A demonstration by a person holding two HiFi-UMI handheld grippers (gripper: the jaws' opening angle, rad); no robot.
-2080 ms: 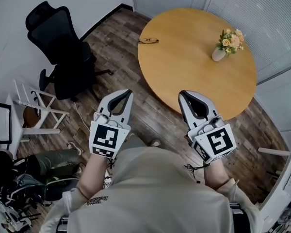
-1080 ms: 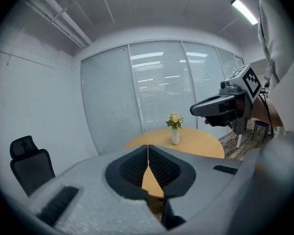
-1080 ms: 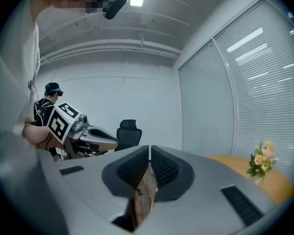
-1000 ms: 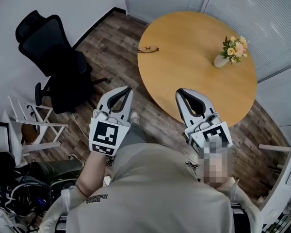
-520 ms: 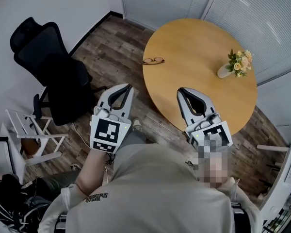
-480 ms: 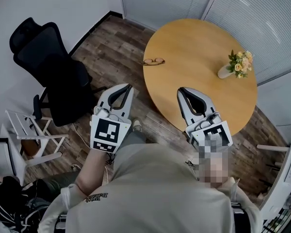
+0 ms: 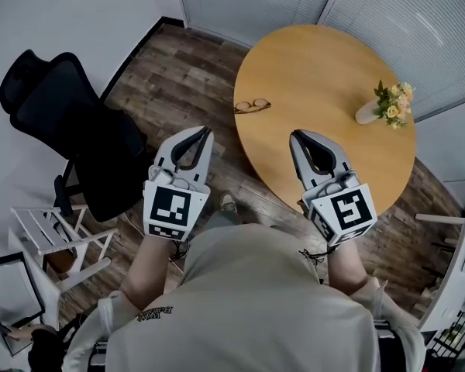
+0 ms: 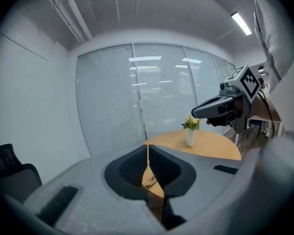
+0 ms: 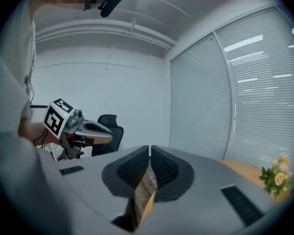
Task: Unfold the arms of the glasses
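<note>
jaws: we hold left gripper (image 7: pixel 204 131) and right gripper (image 7: pixel 296 135) closed, both empty
glasses: glasses (image 7: pixel 253 105) on table (image 7: pixel 318 68), near its left rim
risk: we may knock them off that rim

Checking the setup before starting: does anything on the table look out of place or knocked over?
Nothing spilled or damaged. The glasses lie right by the table's rim, where a nudge might push them off; the flower vase stands upright.

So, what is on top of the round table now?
On the table are glasses near its left edge and a vase of flowers at the right. The right gripper covers a bit of the near edge, so that part is unseen.
</note>
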